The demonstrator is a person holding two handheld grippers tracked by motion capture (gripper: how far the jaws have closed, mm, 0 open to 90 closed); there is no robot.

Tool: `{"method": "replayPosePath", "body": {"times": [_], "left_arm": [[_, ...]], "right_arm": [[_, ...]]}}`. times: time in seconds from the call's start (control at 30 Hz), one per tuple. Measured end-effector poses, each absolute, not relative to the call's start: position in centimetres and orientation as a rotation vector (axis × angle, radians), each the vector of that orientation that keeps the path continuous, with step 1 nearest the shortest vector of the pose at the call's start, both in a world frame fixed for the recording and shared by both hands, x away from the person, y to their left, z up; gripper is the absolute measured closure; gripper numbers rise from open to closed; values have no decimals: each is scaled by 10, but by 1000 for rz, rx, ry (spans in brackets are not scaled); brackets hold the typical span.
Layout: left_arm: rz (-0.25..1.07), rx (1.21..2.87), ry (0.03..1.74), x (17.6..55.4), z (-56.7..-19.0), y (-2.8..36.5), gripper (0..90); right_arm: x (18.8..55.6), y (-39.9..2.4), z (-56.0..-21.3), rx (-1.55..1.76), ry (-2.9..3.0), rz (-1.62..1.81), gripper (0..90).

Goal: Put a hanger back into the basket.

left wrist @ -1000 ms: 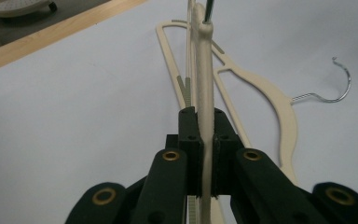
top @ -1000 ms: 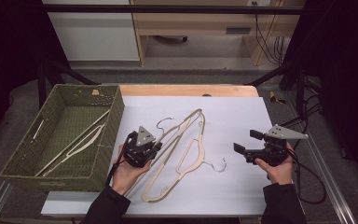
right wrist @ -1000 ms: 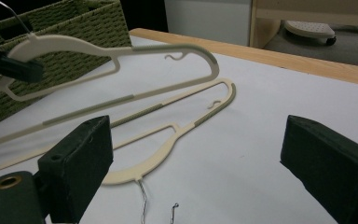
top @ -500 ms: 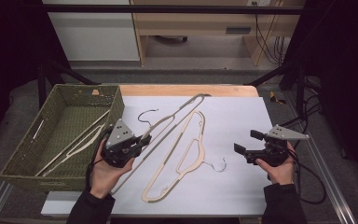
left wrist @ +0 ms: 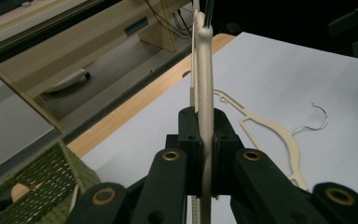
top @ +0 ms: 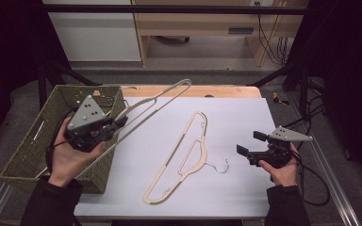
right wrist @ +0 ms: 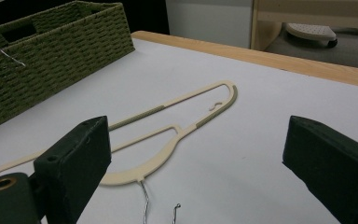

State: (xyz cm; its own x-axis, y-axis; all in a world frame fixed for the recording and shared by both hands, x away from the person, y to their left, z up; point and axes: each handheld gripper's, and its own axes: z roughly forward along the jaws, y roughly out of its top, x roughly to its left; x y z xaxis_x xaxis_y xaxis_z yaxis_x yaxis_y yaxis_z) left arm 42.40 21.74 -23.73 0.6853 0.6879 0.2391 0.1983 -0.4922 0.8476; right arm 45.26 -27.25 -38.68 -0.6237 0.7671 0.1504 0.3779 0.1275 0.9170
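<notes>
My left gripper (top: pixel 119 123) clamps a cream hanger (top: pixel 158 101) above the basket (top: pixel 42 141). Right gripper (top: pixel 246 143) gapes wide, right of the basket, holding nothing.

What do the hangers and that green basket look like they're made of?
The held hanger and the flat hanger on the table look like cream moulded plastic with a matte finish: thin, even bars. The flat one's hook is thin bright wire, probably metal. The basket shows a woven olive texture, likely wicker or paper cord; which one is unclear.
</notes>
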Motion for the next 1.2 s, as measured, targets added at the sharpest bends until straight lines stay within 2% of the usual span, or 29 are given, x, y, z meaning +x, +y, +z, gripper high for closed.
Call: {"method": "replayPosePath", "body": {"times": [0.5, 0.57, 0.8, 1.0, 1.2], "left_arm": [[759, 2061, 731, 454, -237, 286, 857], [746, 2046, 764, 461, -243, 305, 857], [739, 2075, 823, 473, -255, 332, 857], [769, 2102, 878, 480, -269, 358, 857], [804, 2060, 935, 485, -281, 378, 857]], "right_arm": [[452, -273, -387, 1097, 2064, 1487, 79], [453, -271, -388, 1104, 2063, 1489, 79], [452, -272, -388, 1098, 2067, 1492, 79], [453, -271, -388, 1105, 2065, 1486, 78], [453, -271, -389, 1106, 2069, 1481, 79]]}}
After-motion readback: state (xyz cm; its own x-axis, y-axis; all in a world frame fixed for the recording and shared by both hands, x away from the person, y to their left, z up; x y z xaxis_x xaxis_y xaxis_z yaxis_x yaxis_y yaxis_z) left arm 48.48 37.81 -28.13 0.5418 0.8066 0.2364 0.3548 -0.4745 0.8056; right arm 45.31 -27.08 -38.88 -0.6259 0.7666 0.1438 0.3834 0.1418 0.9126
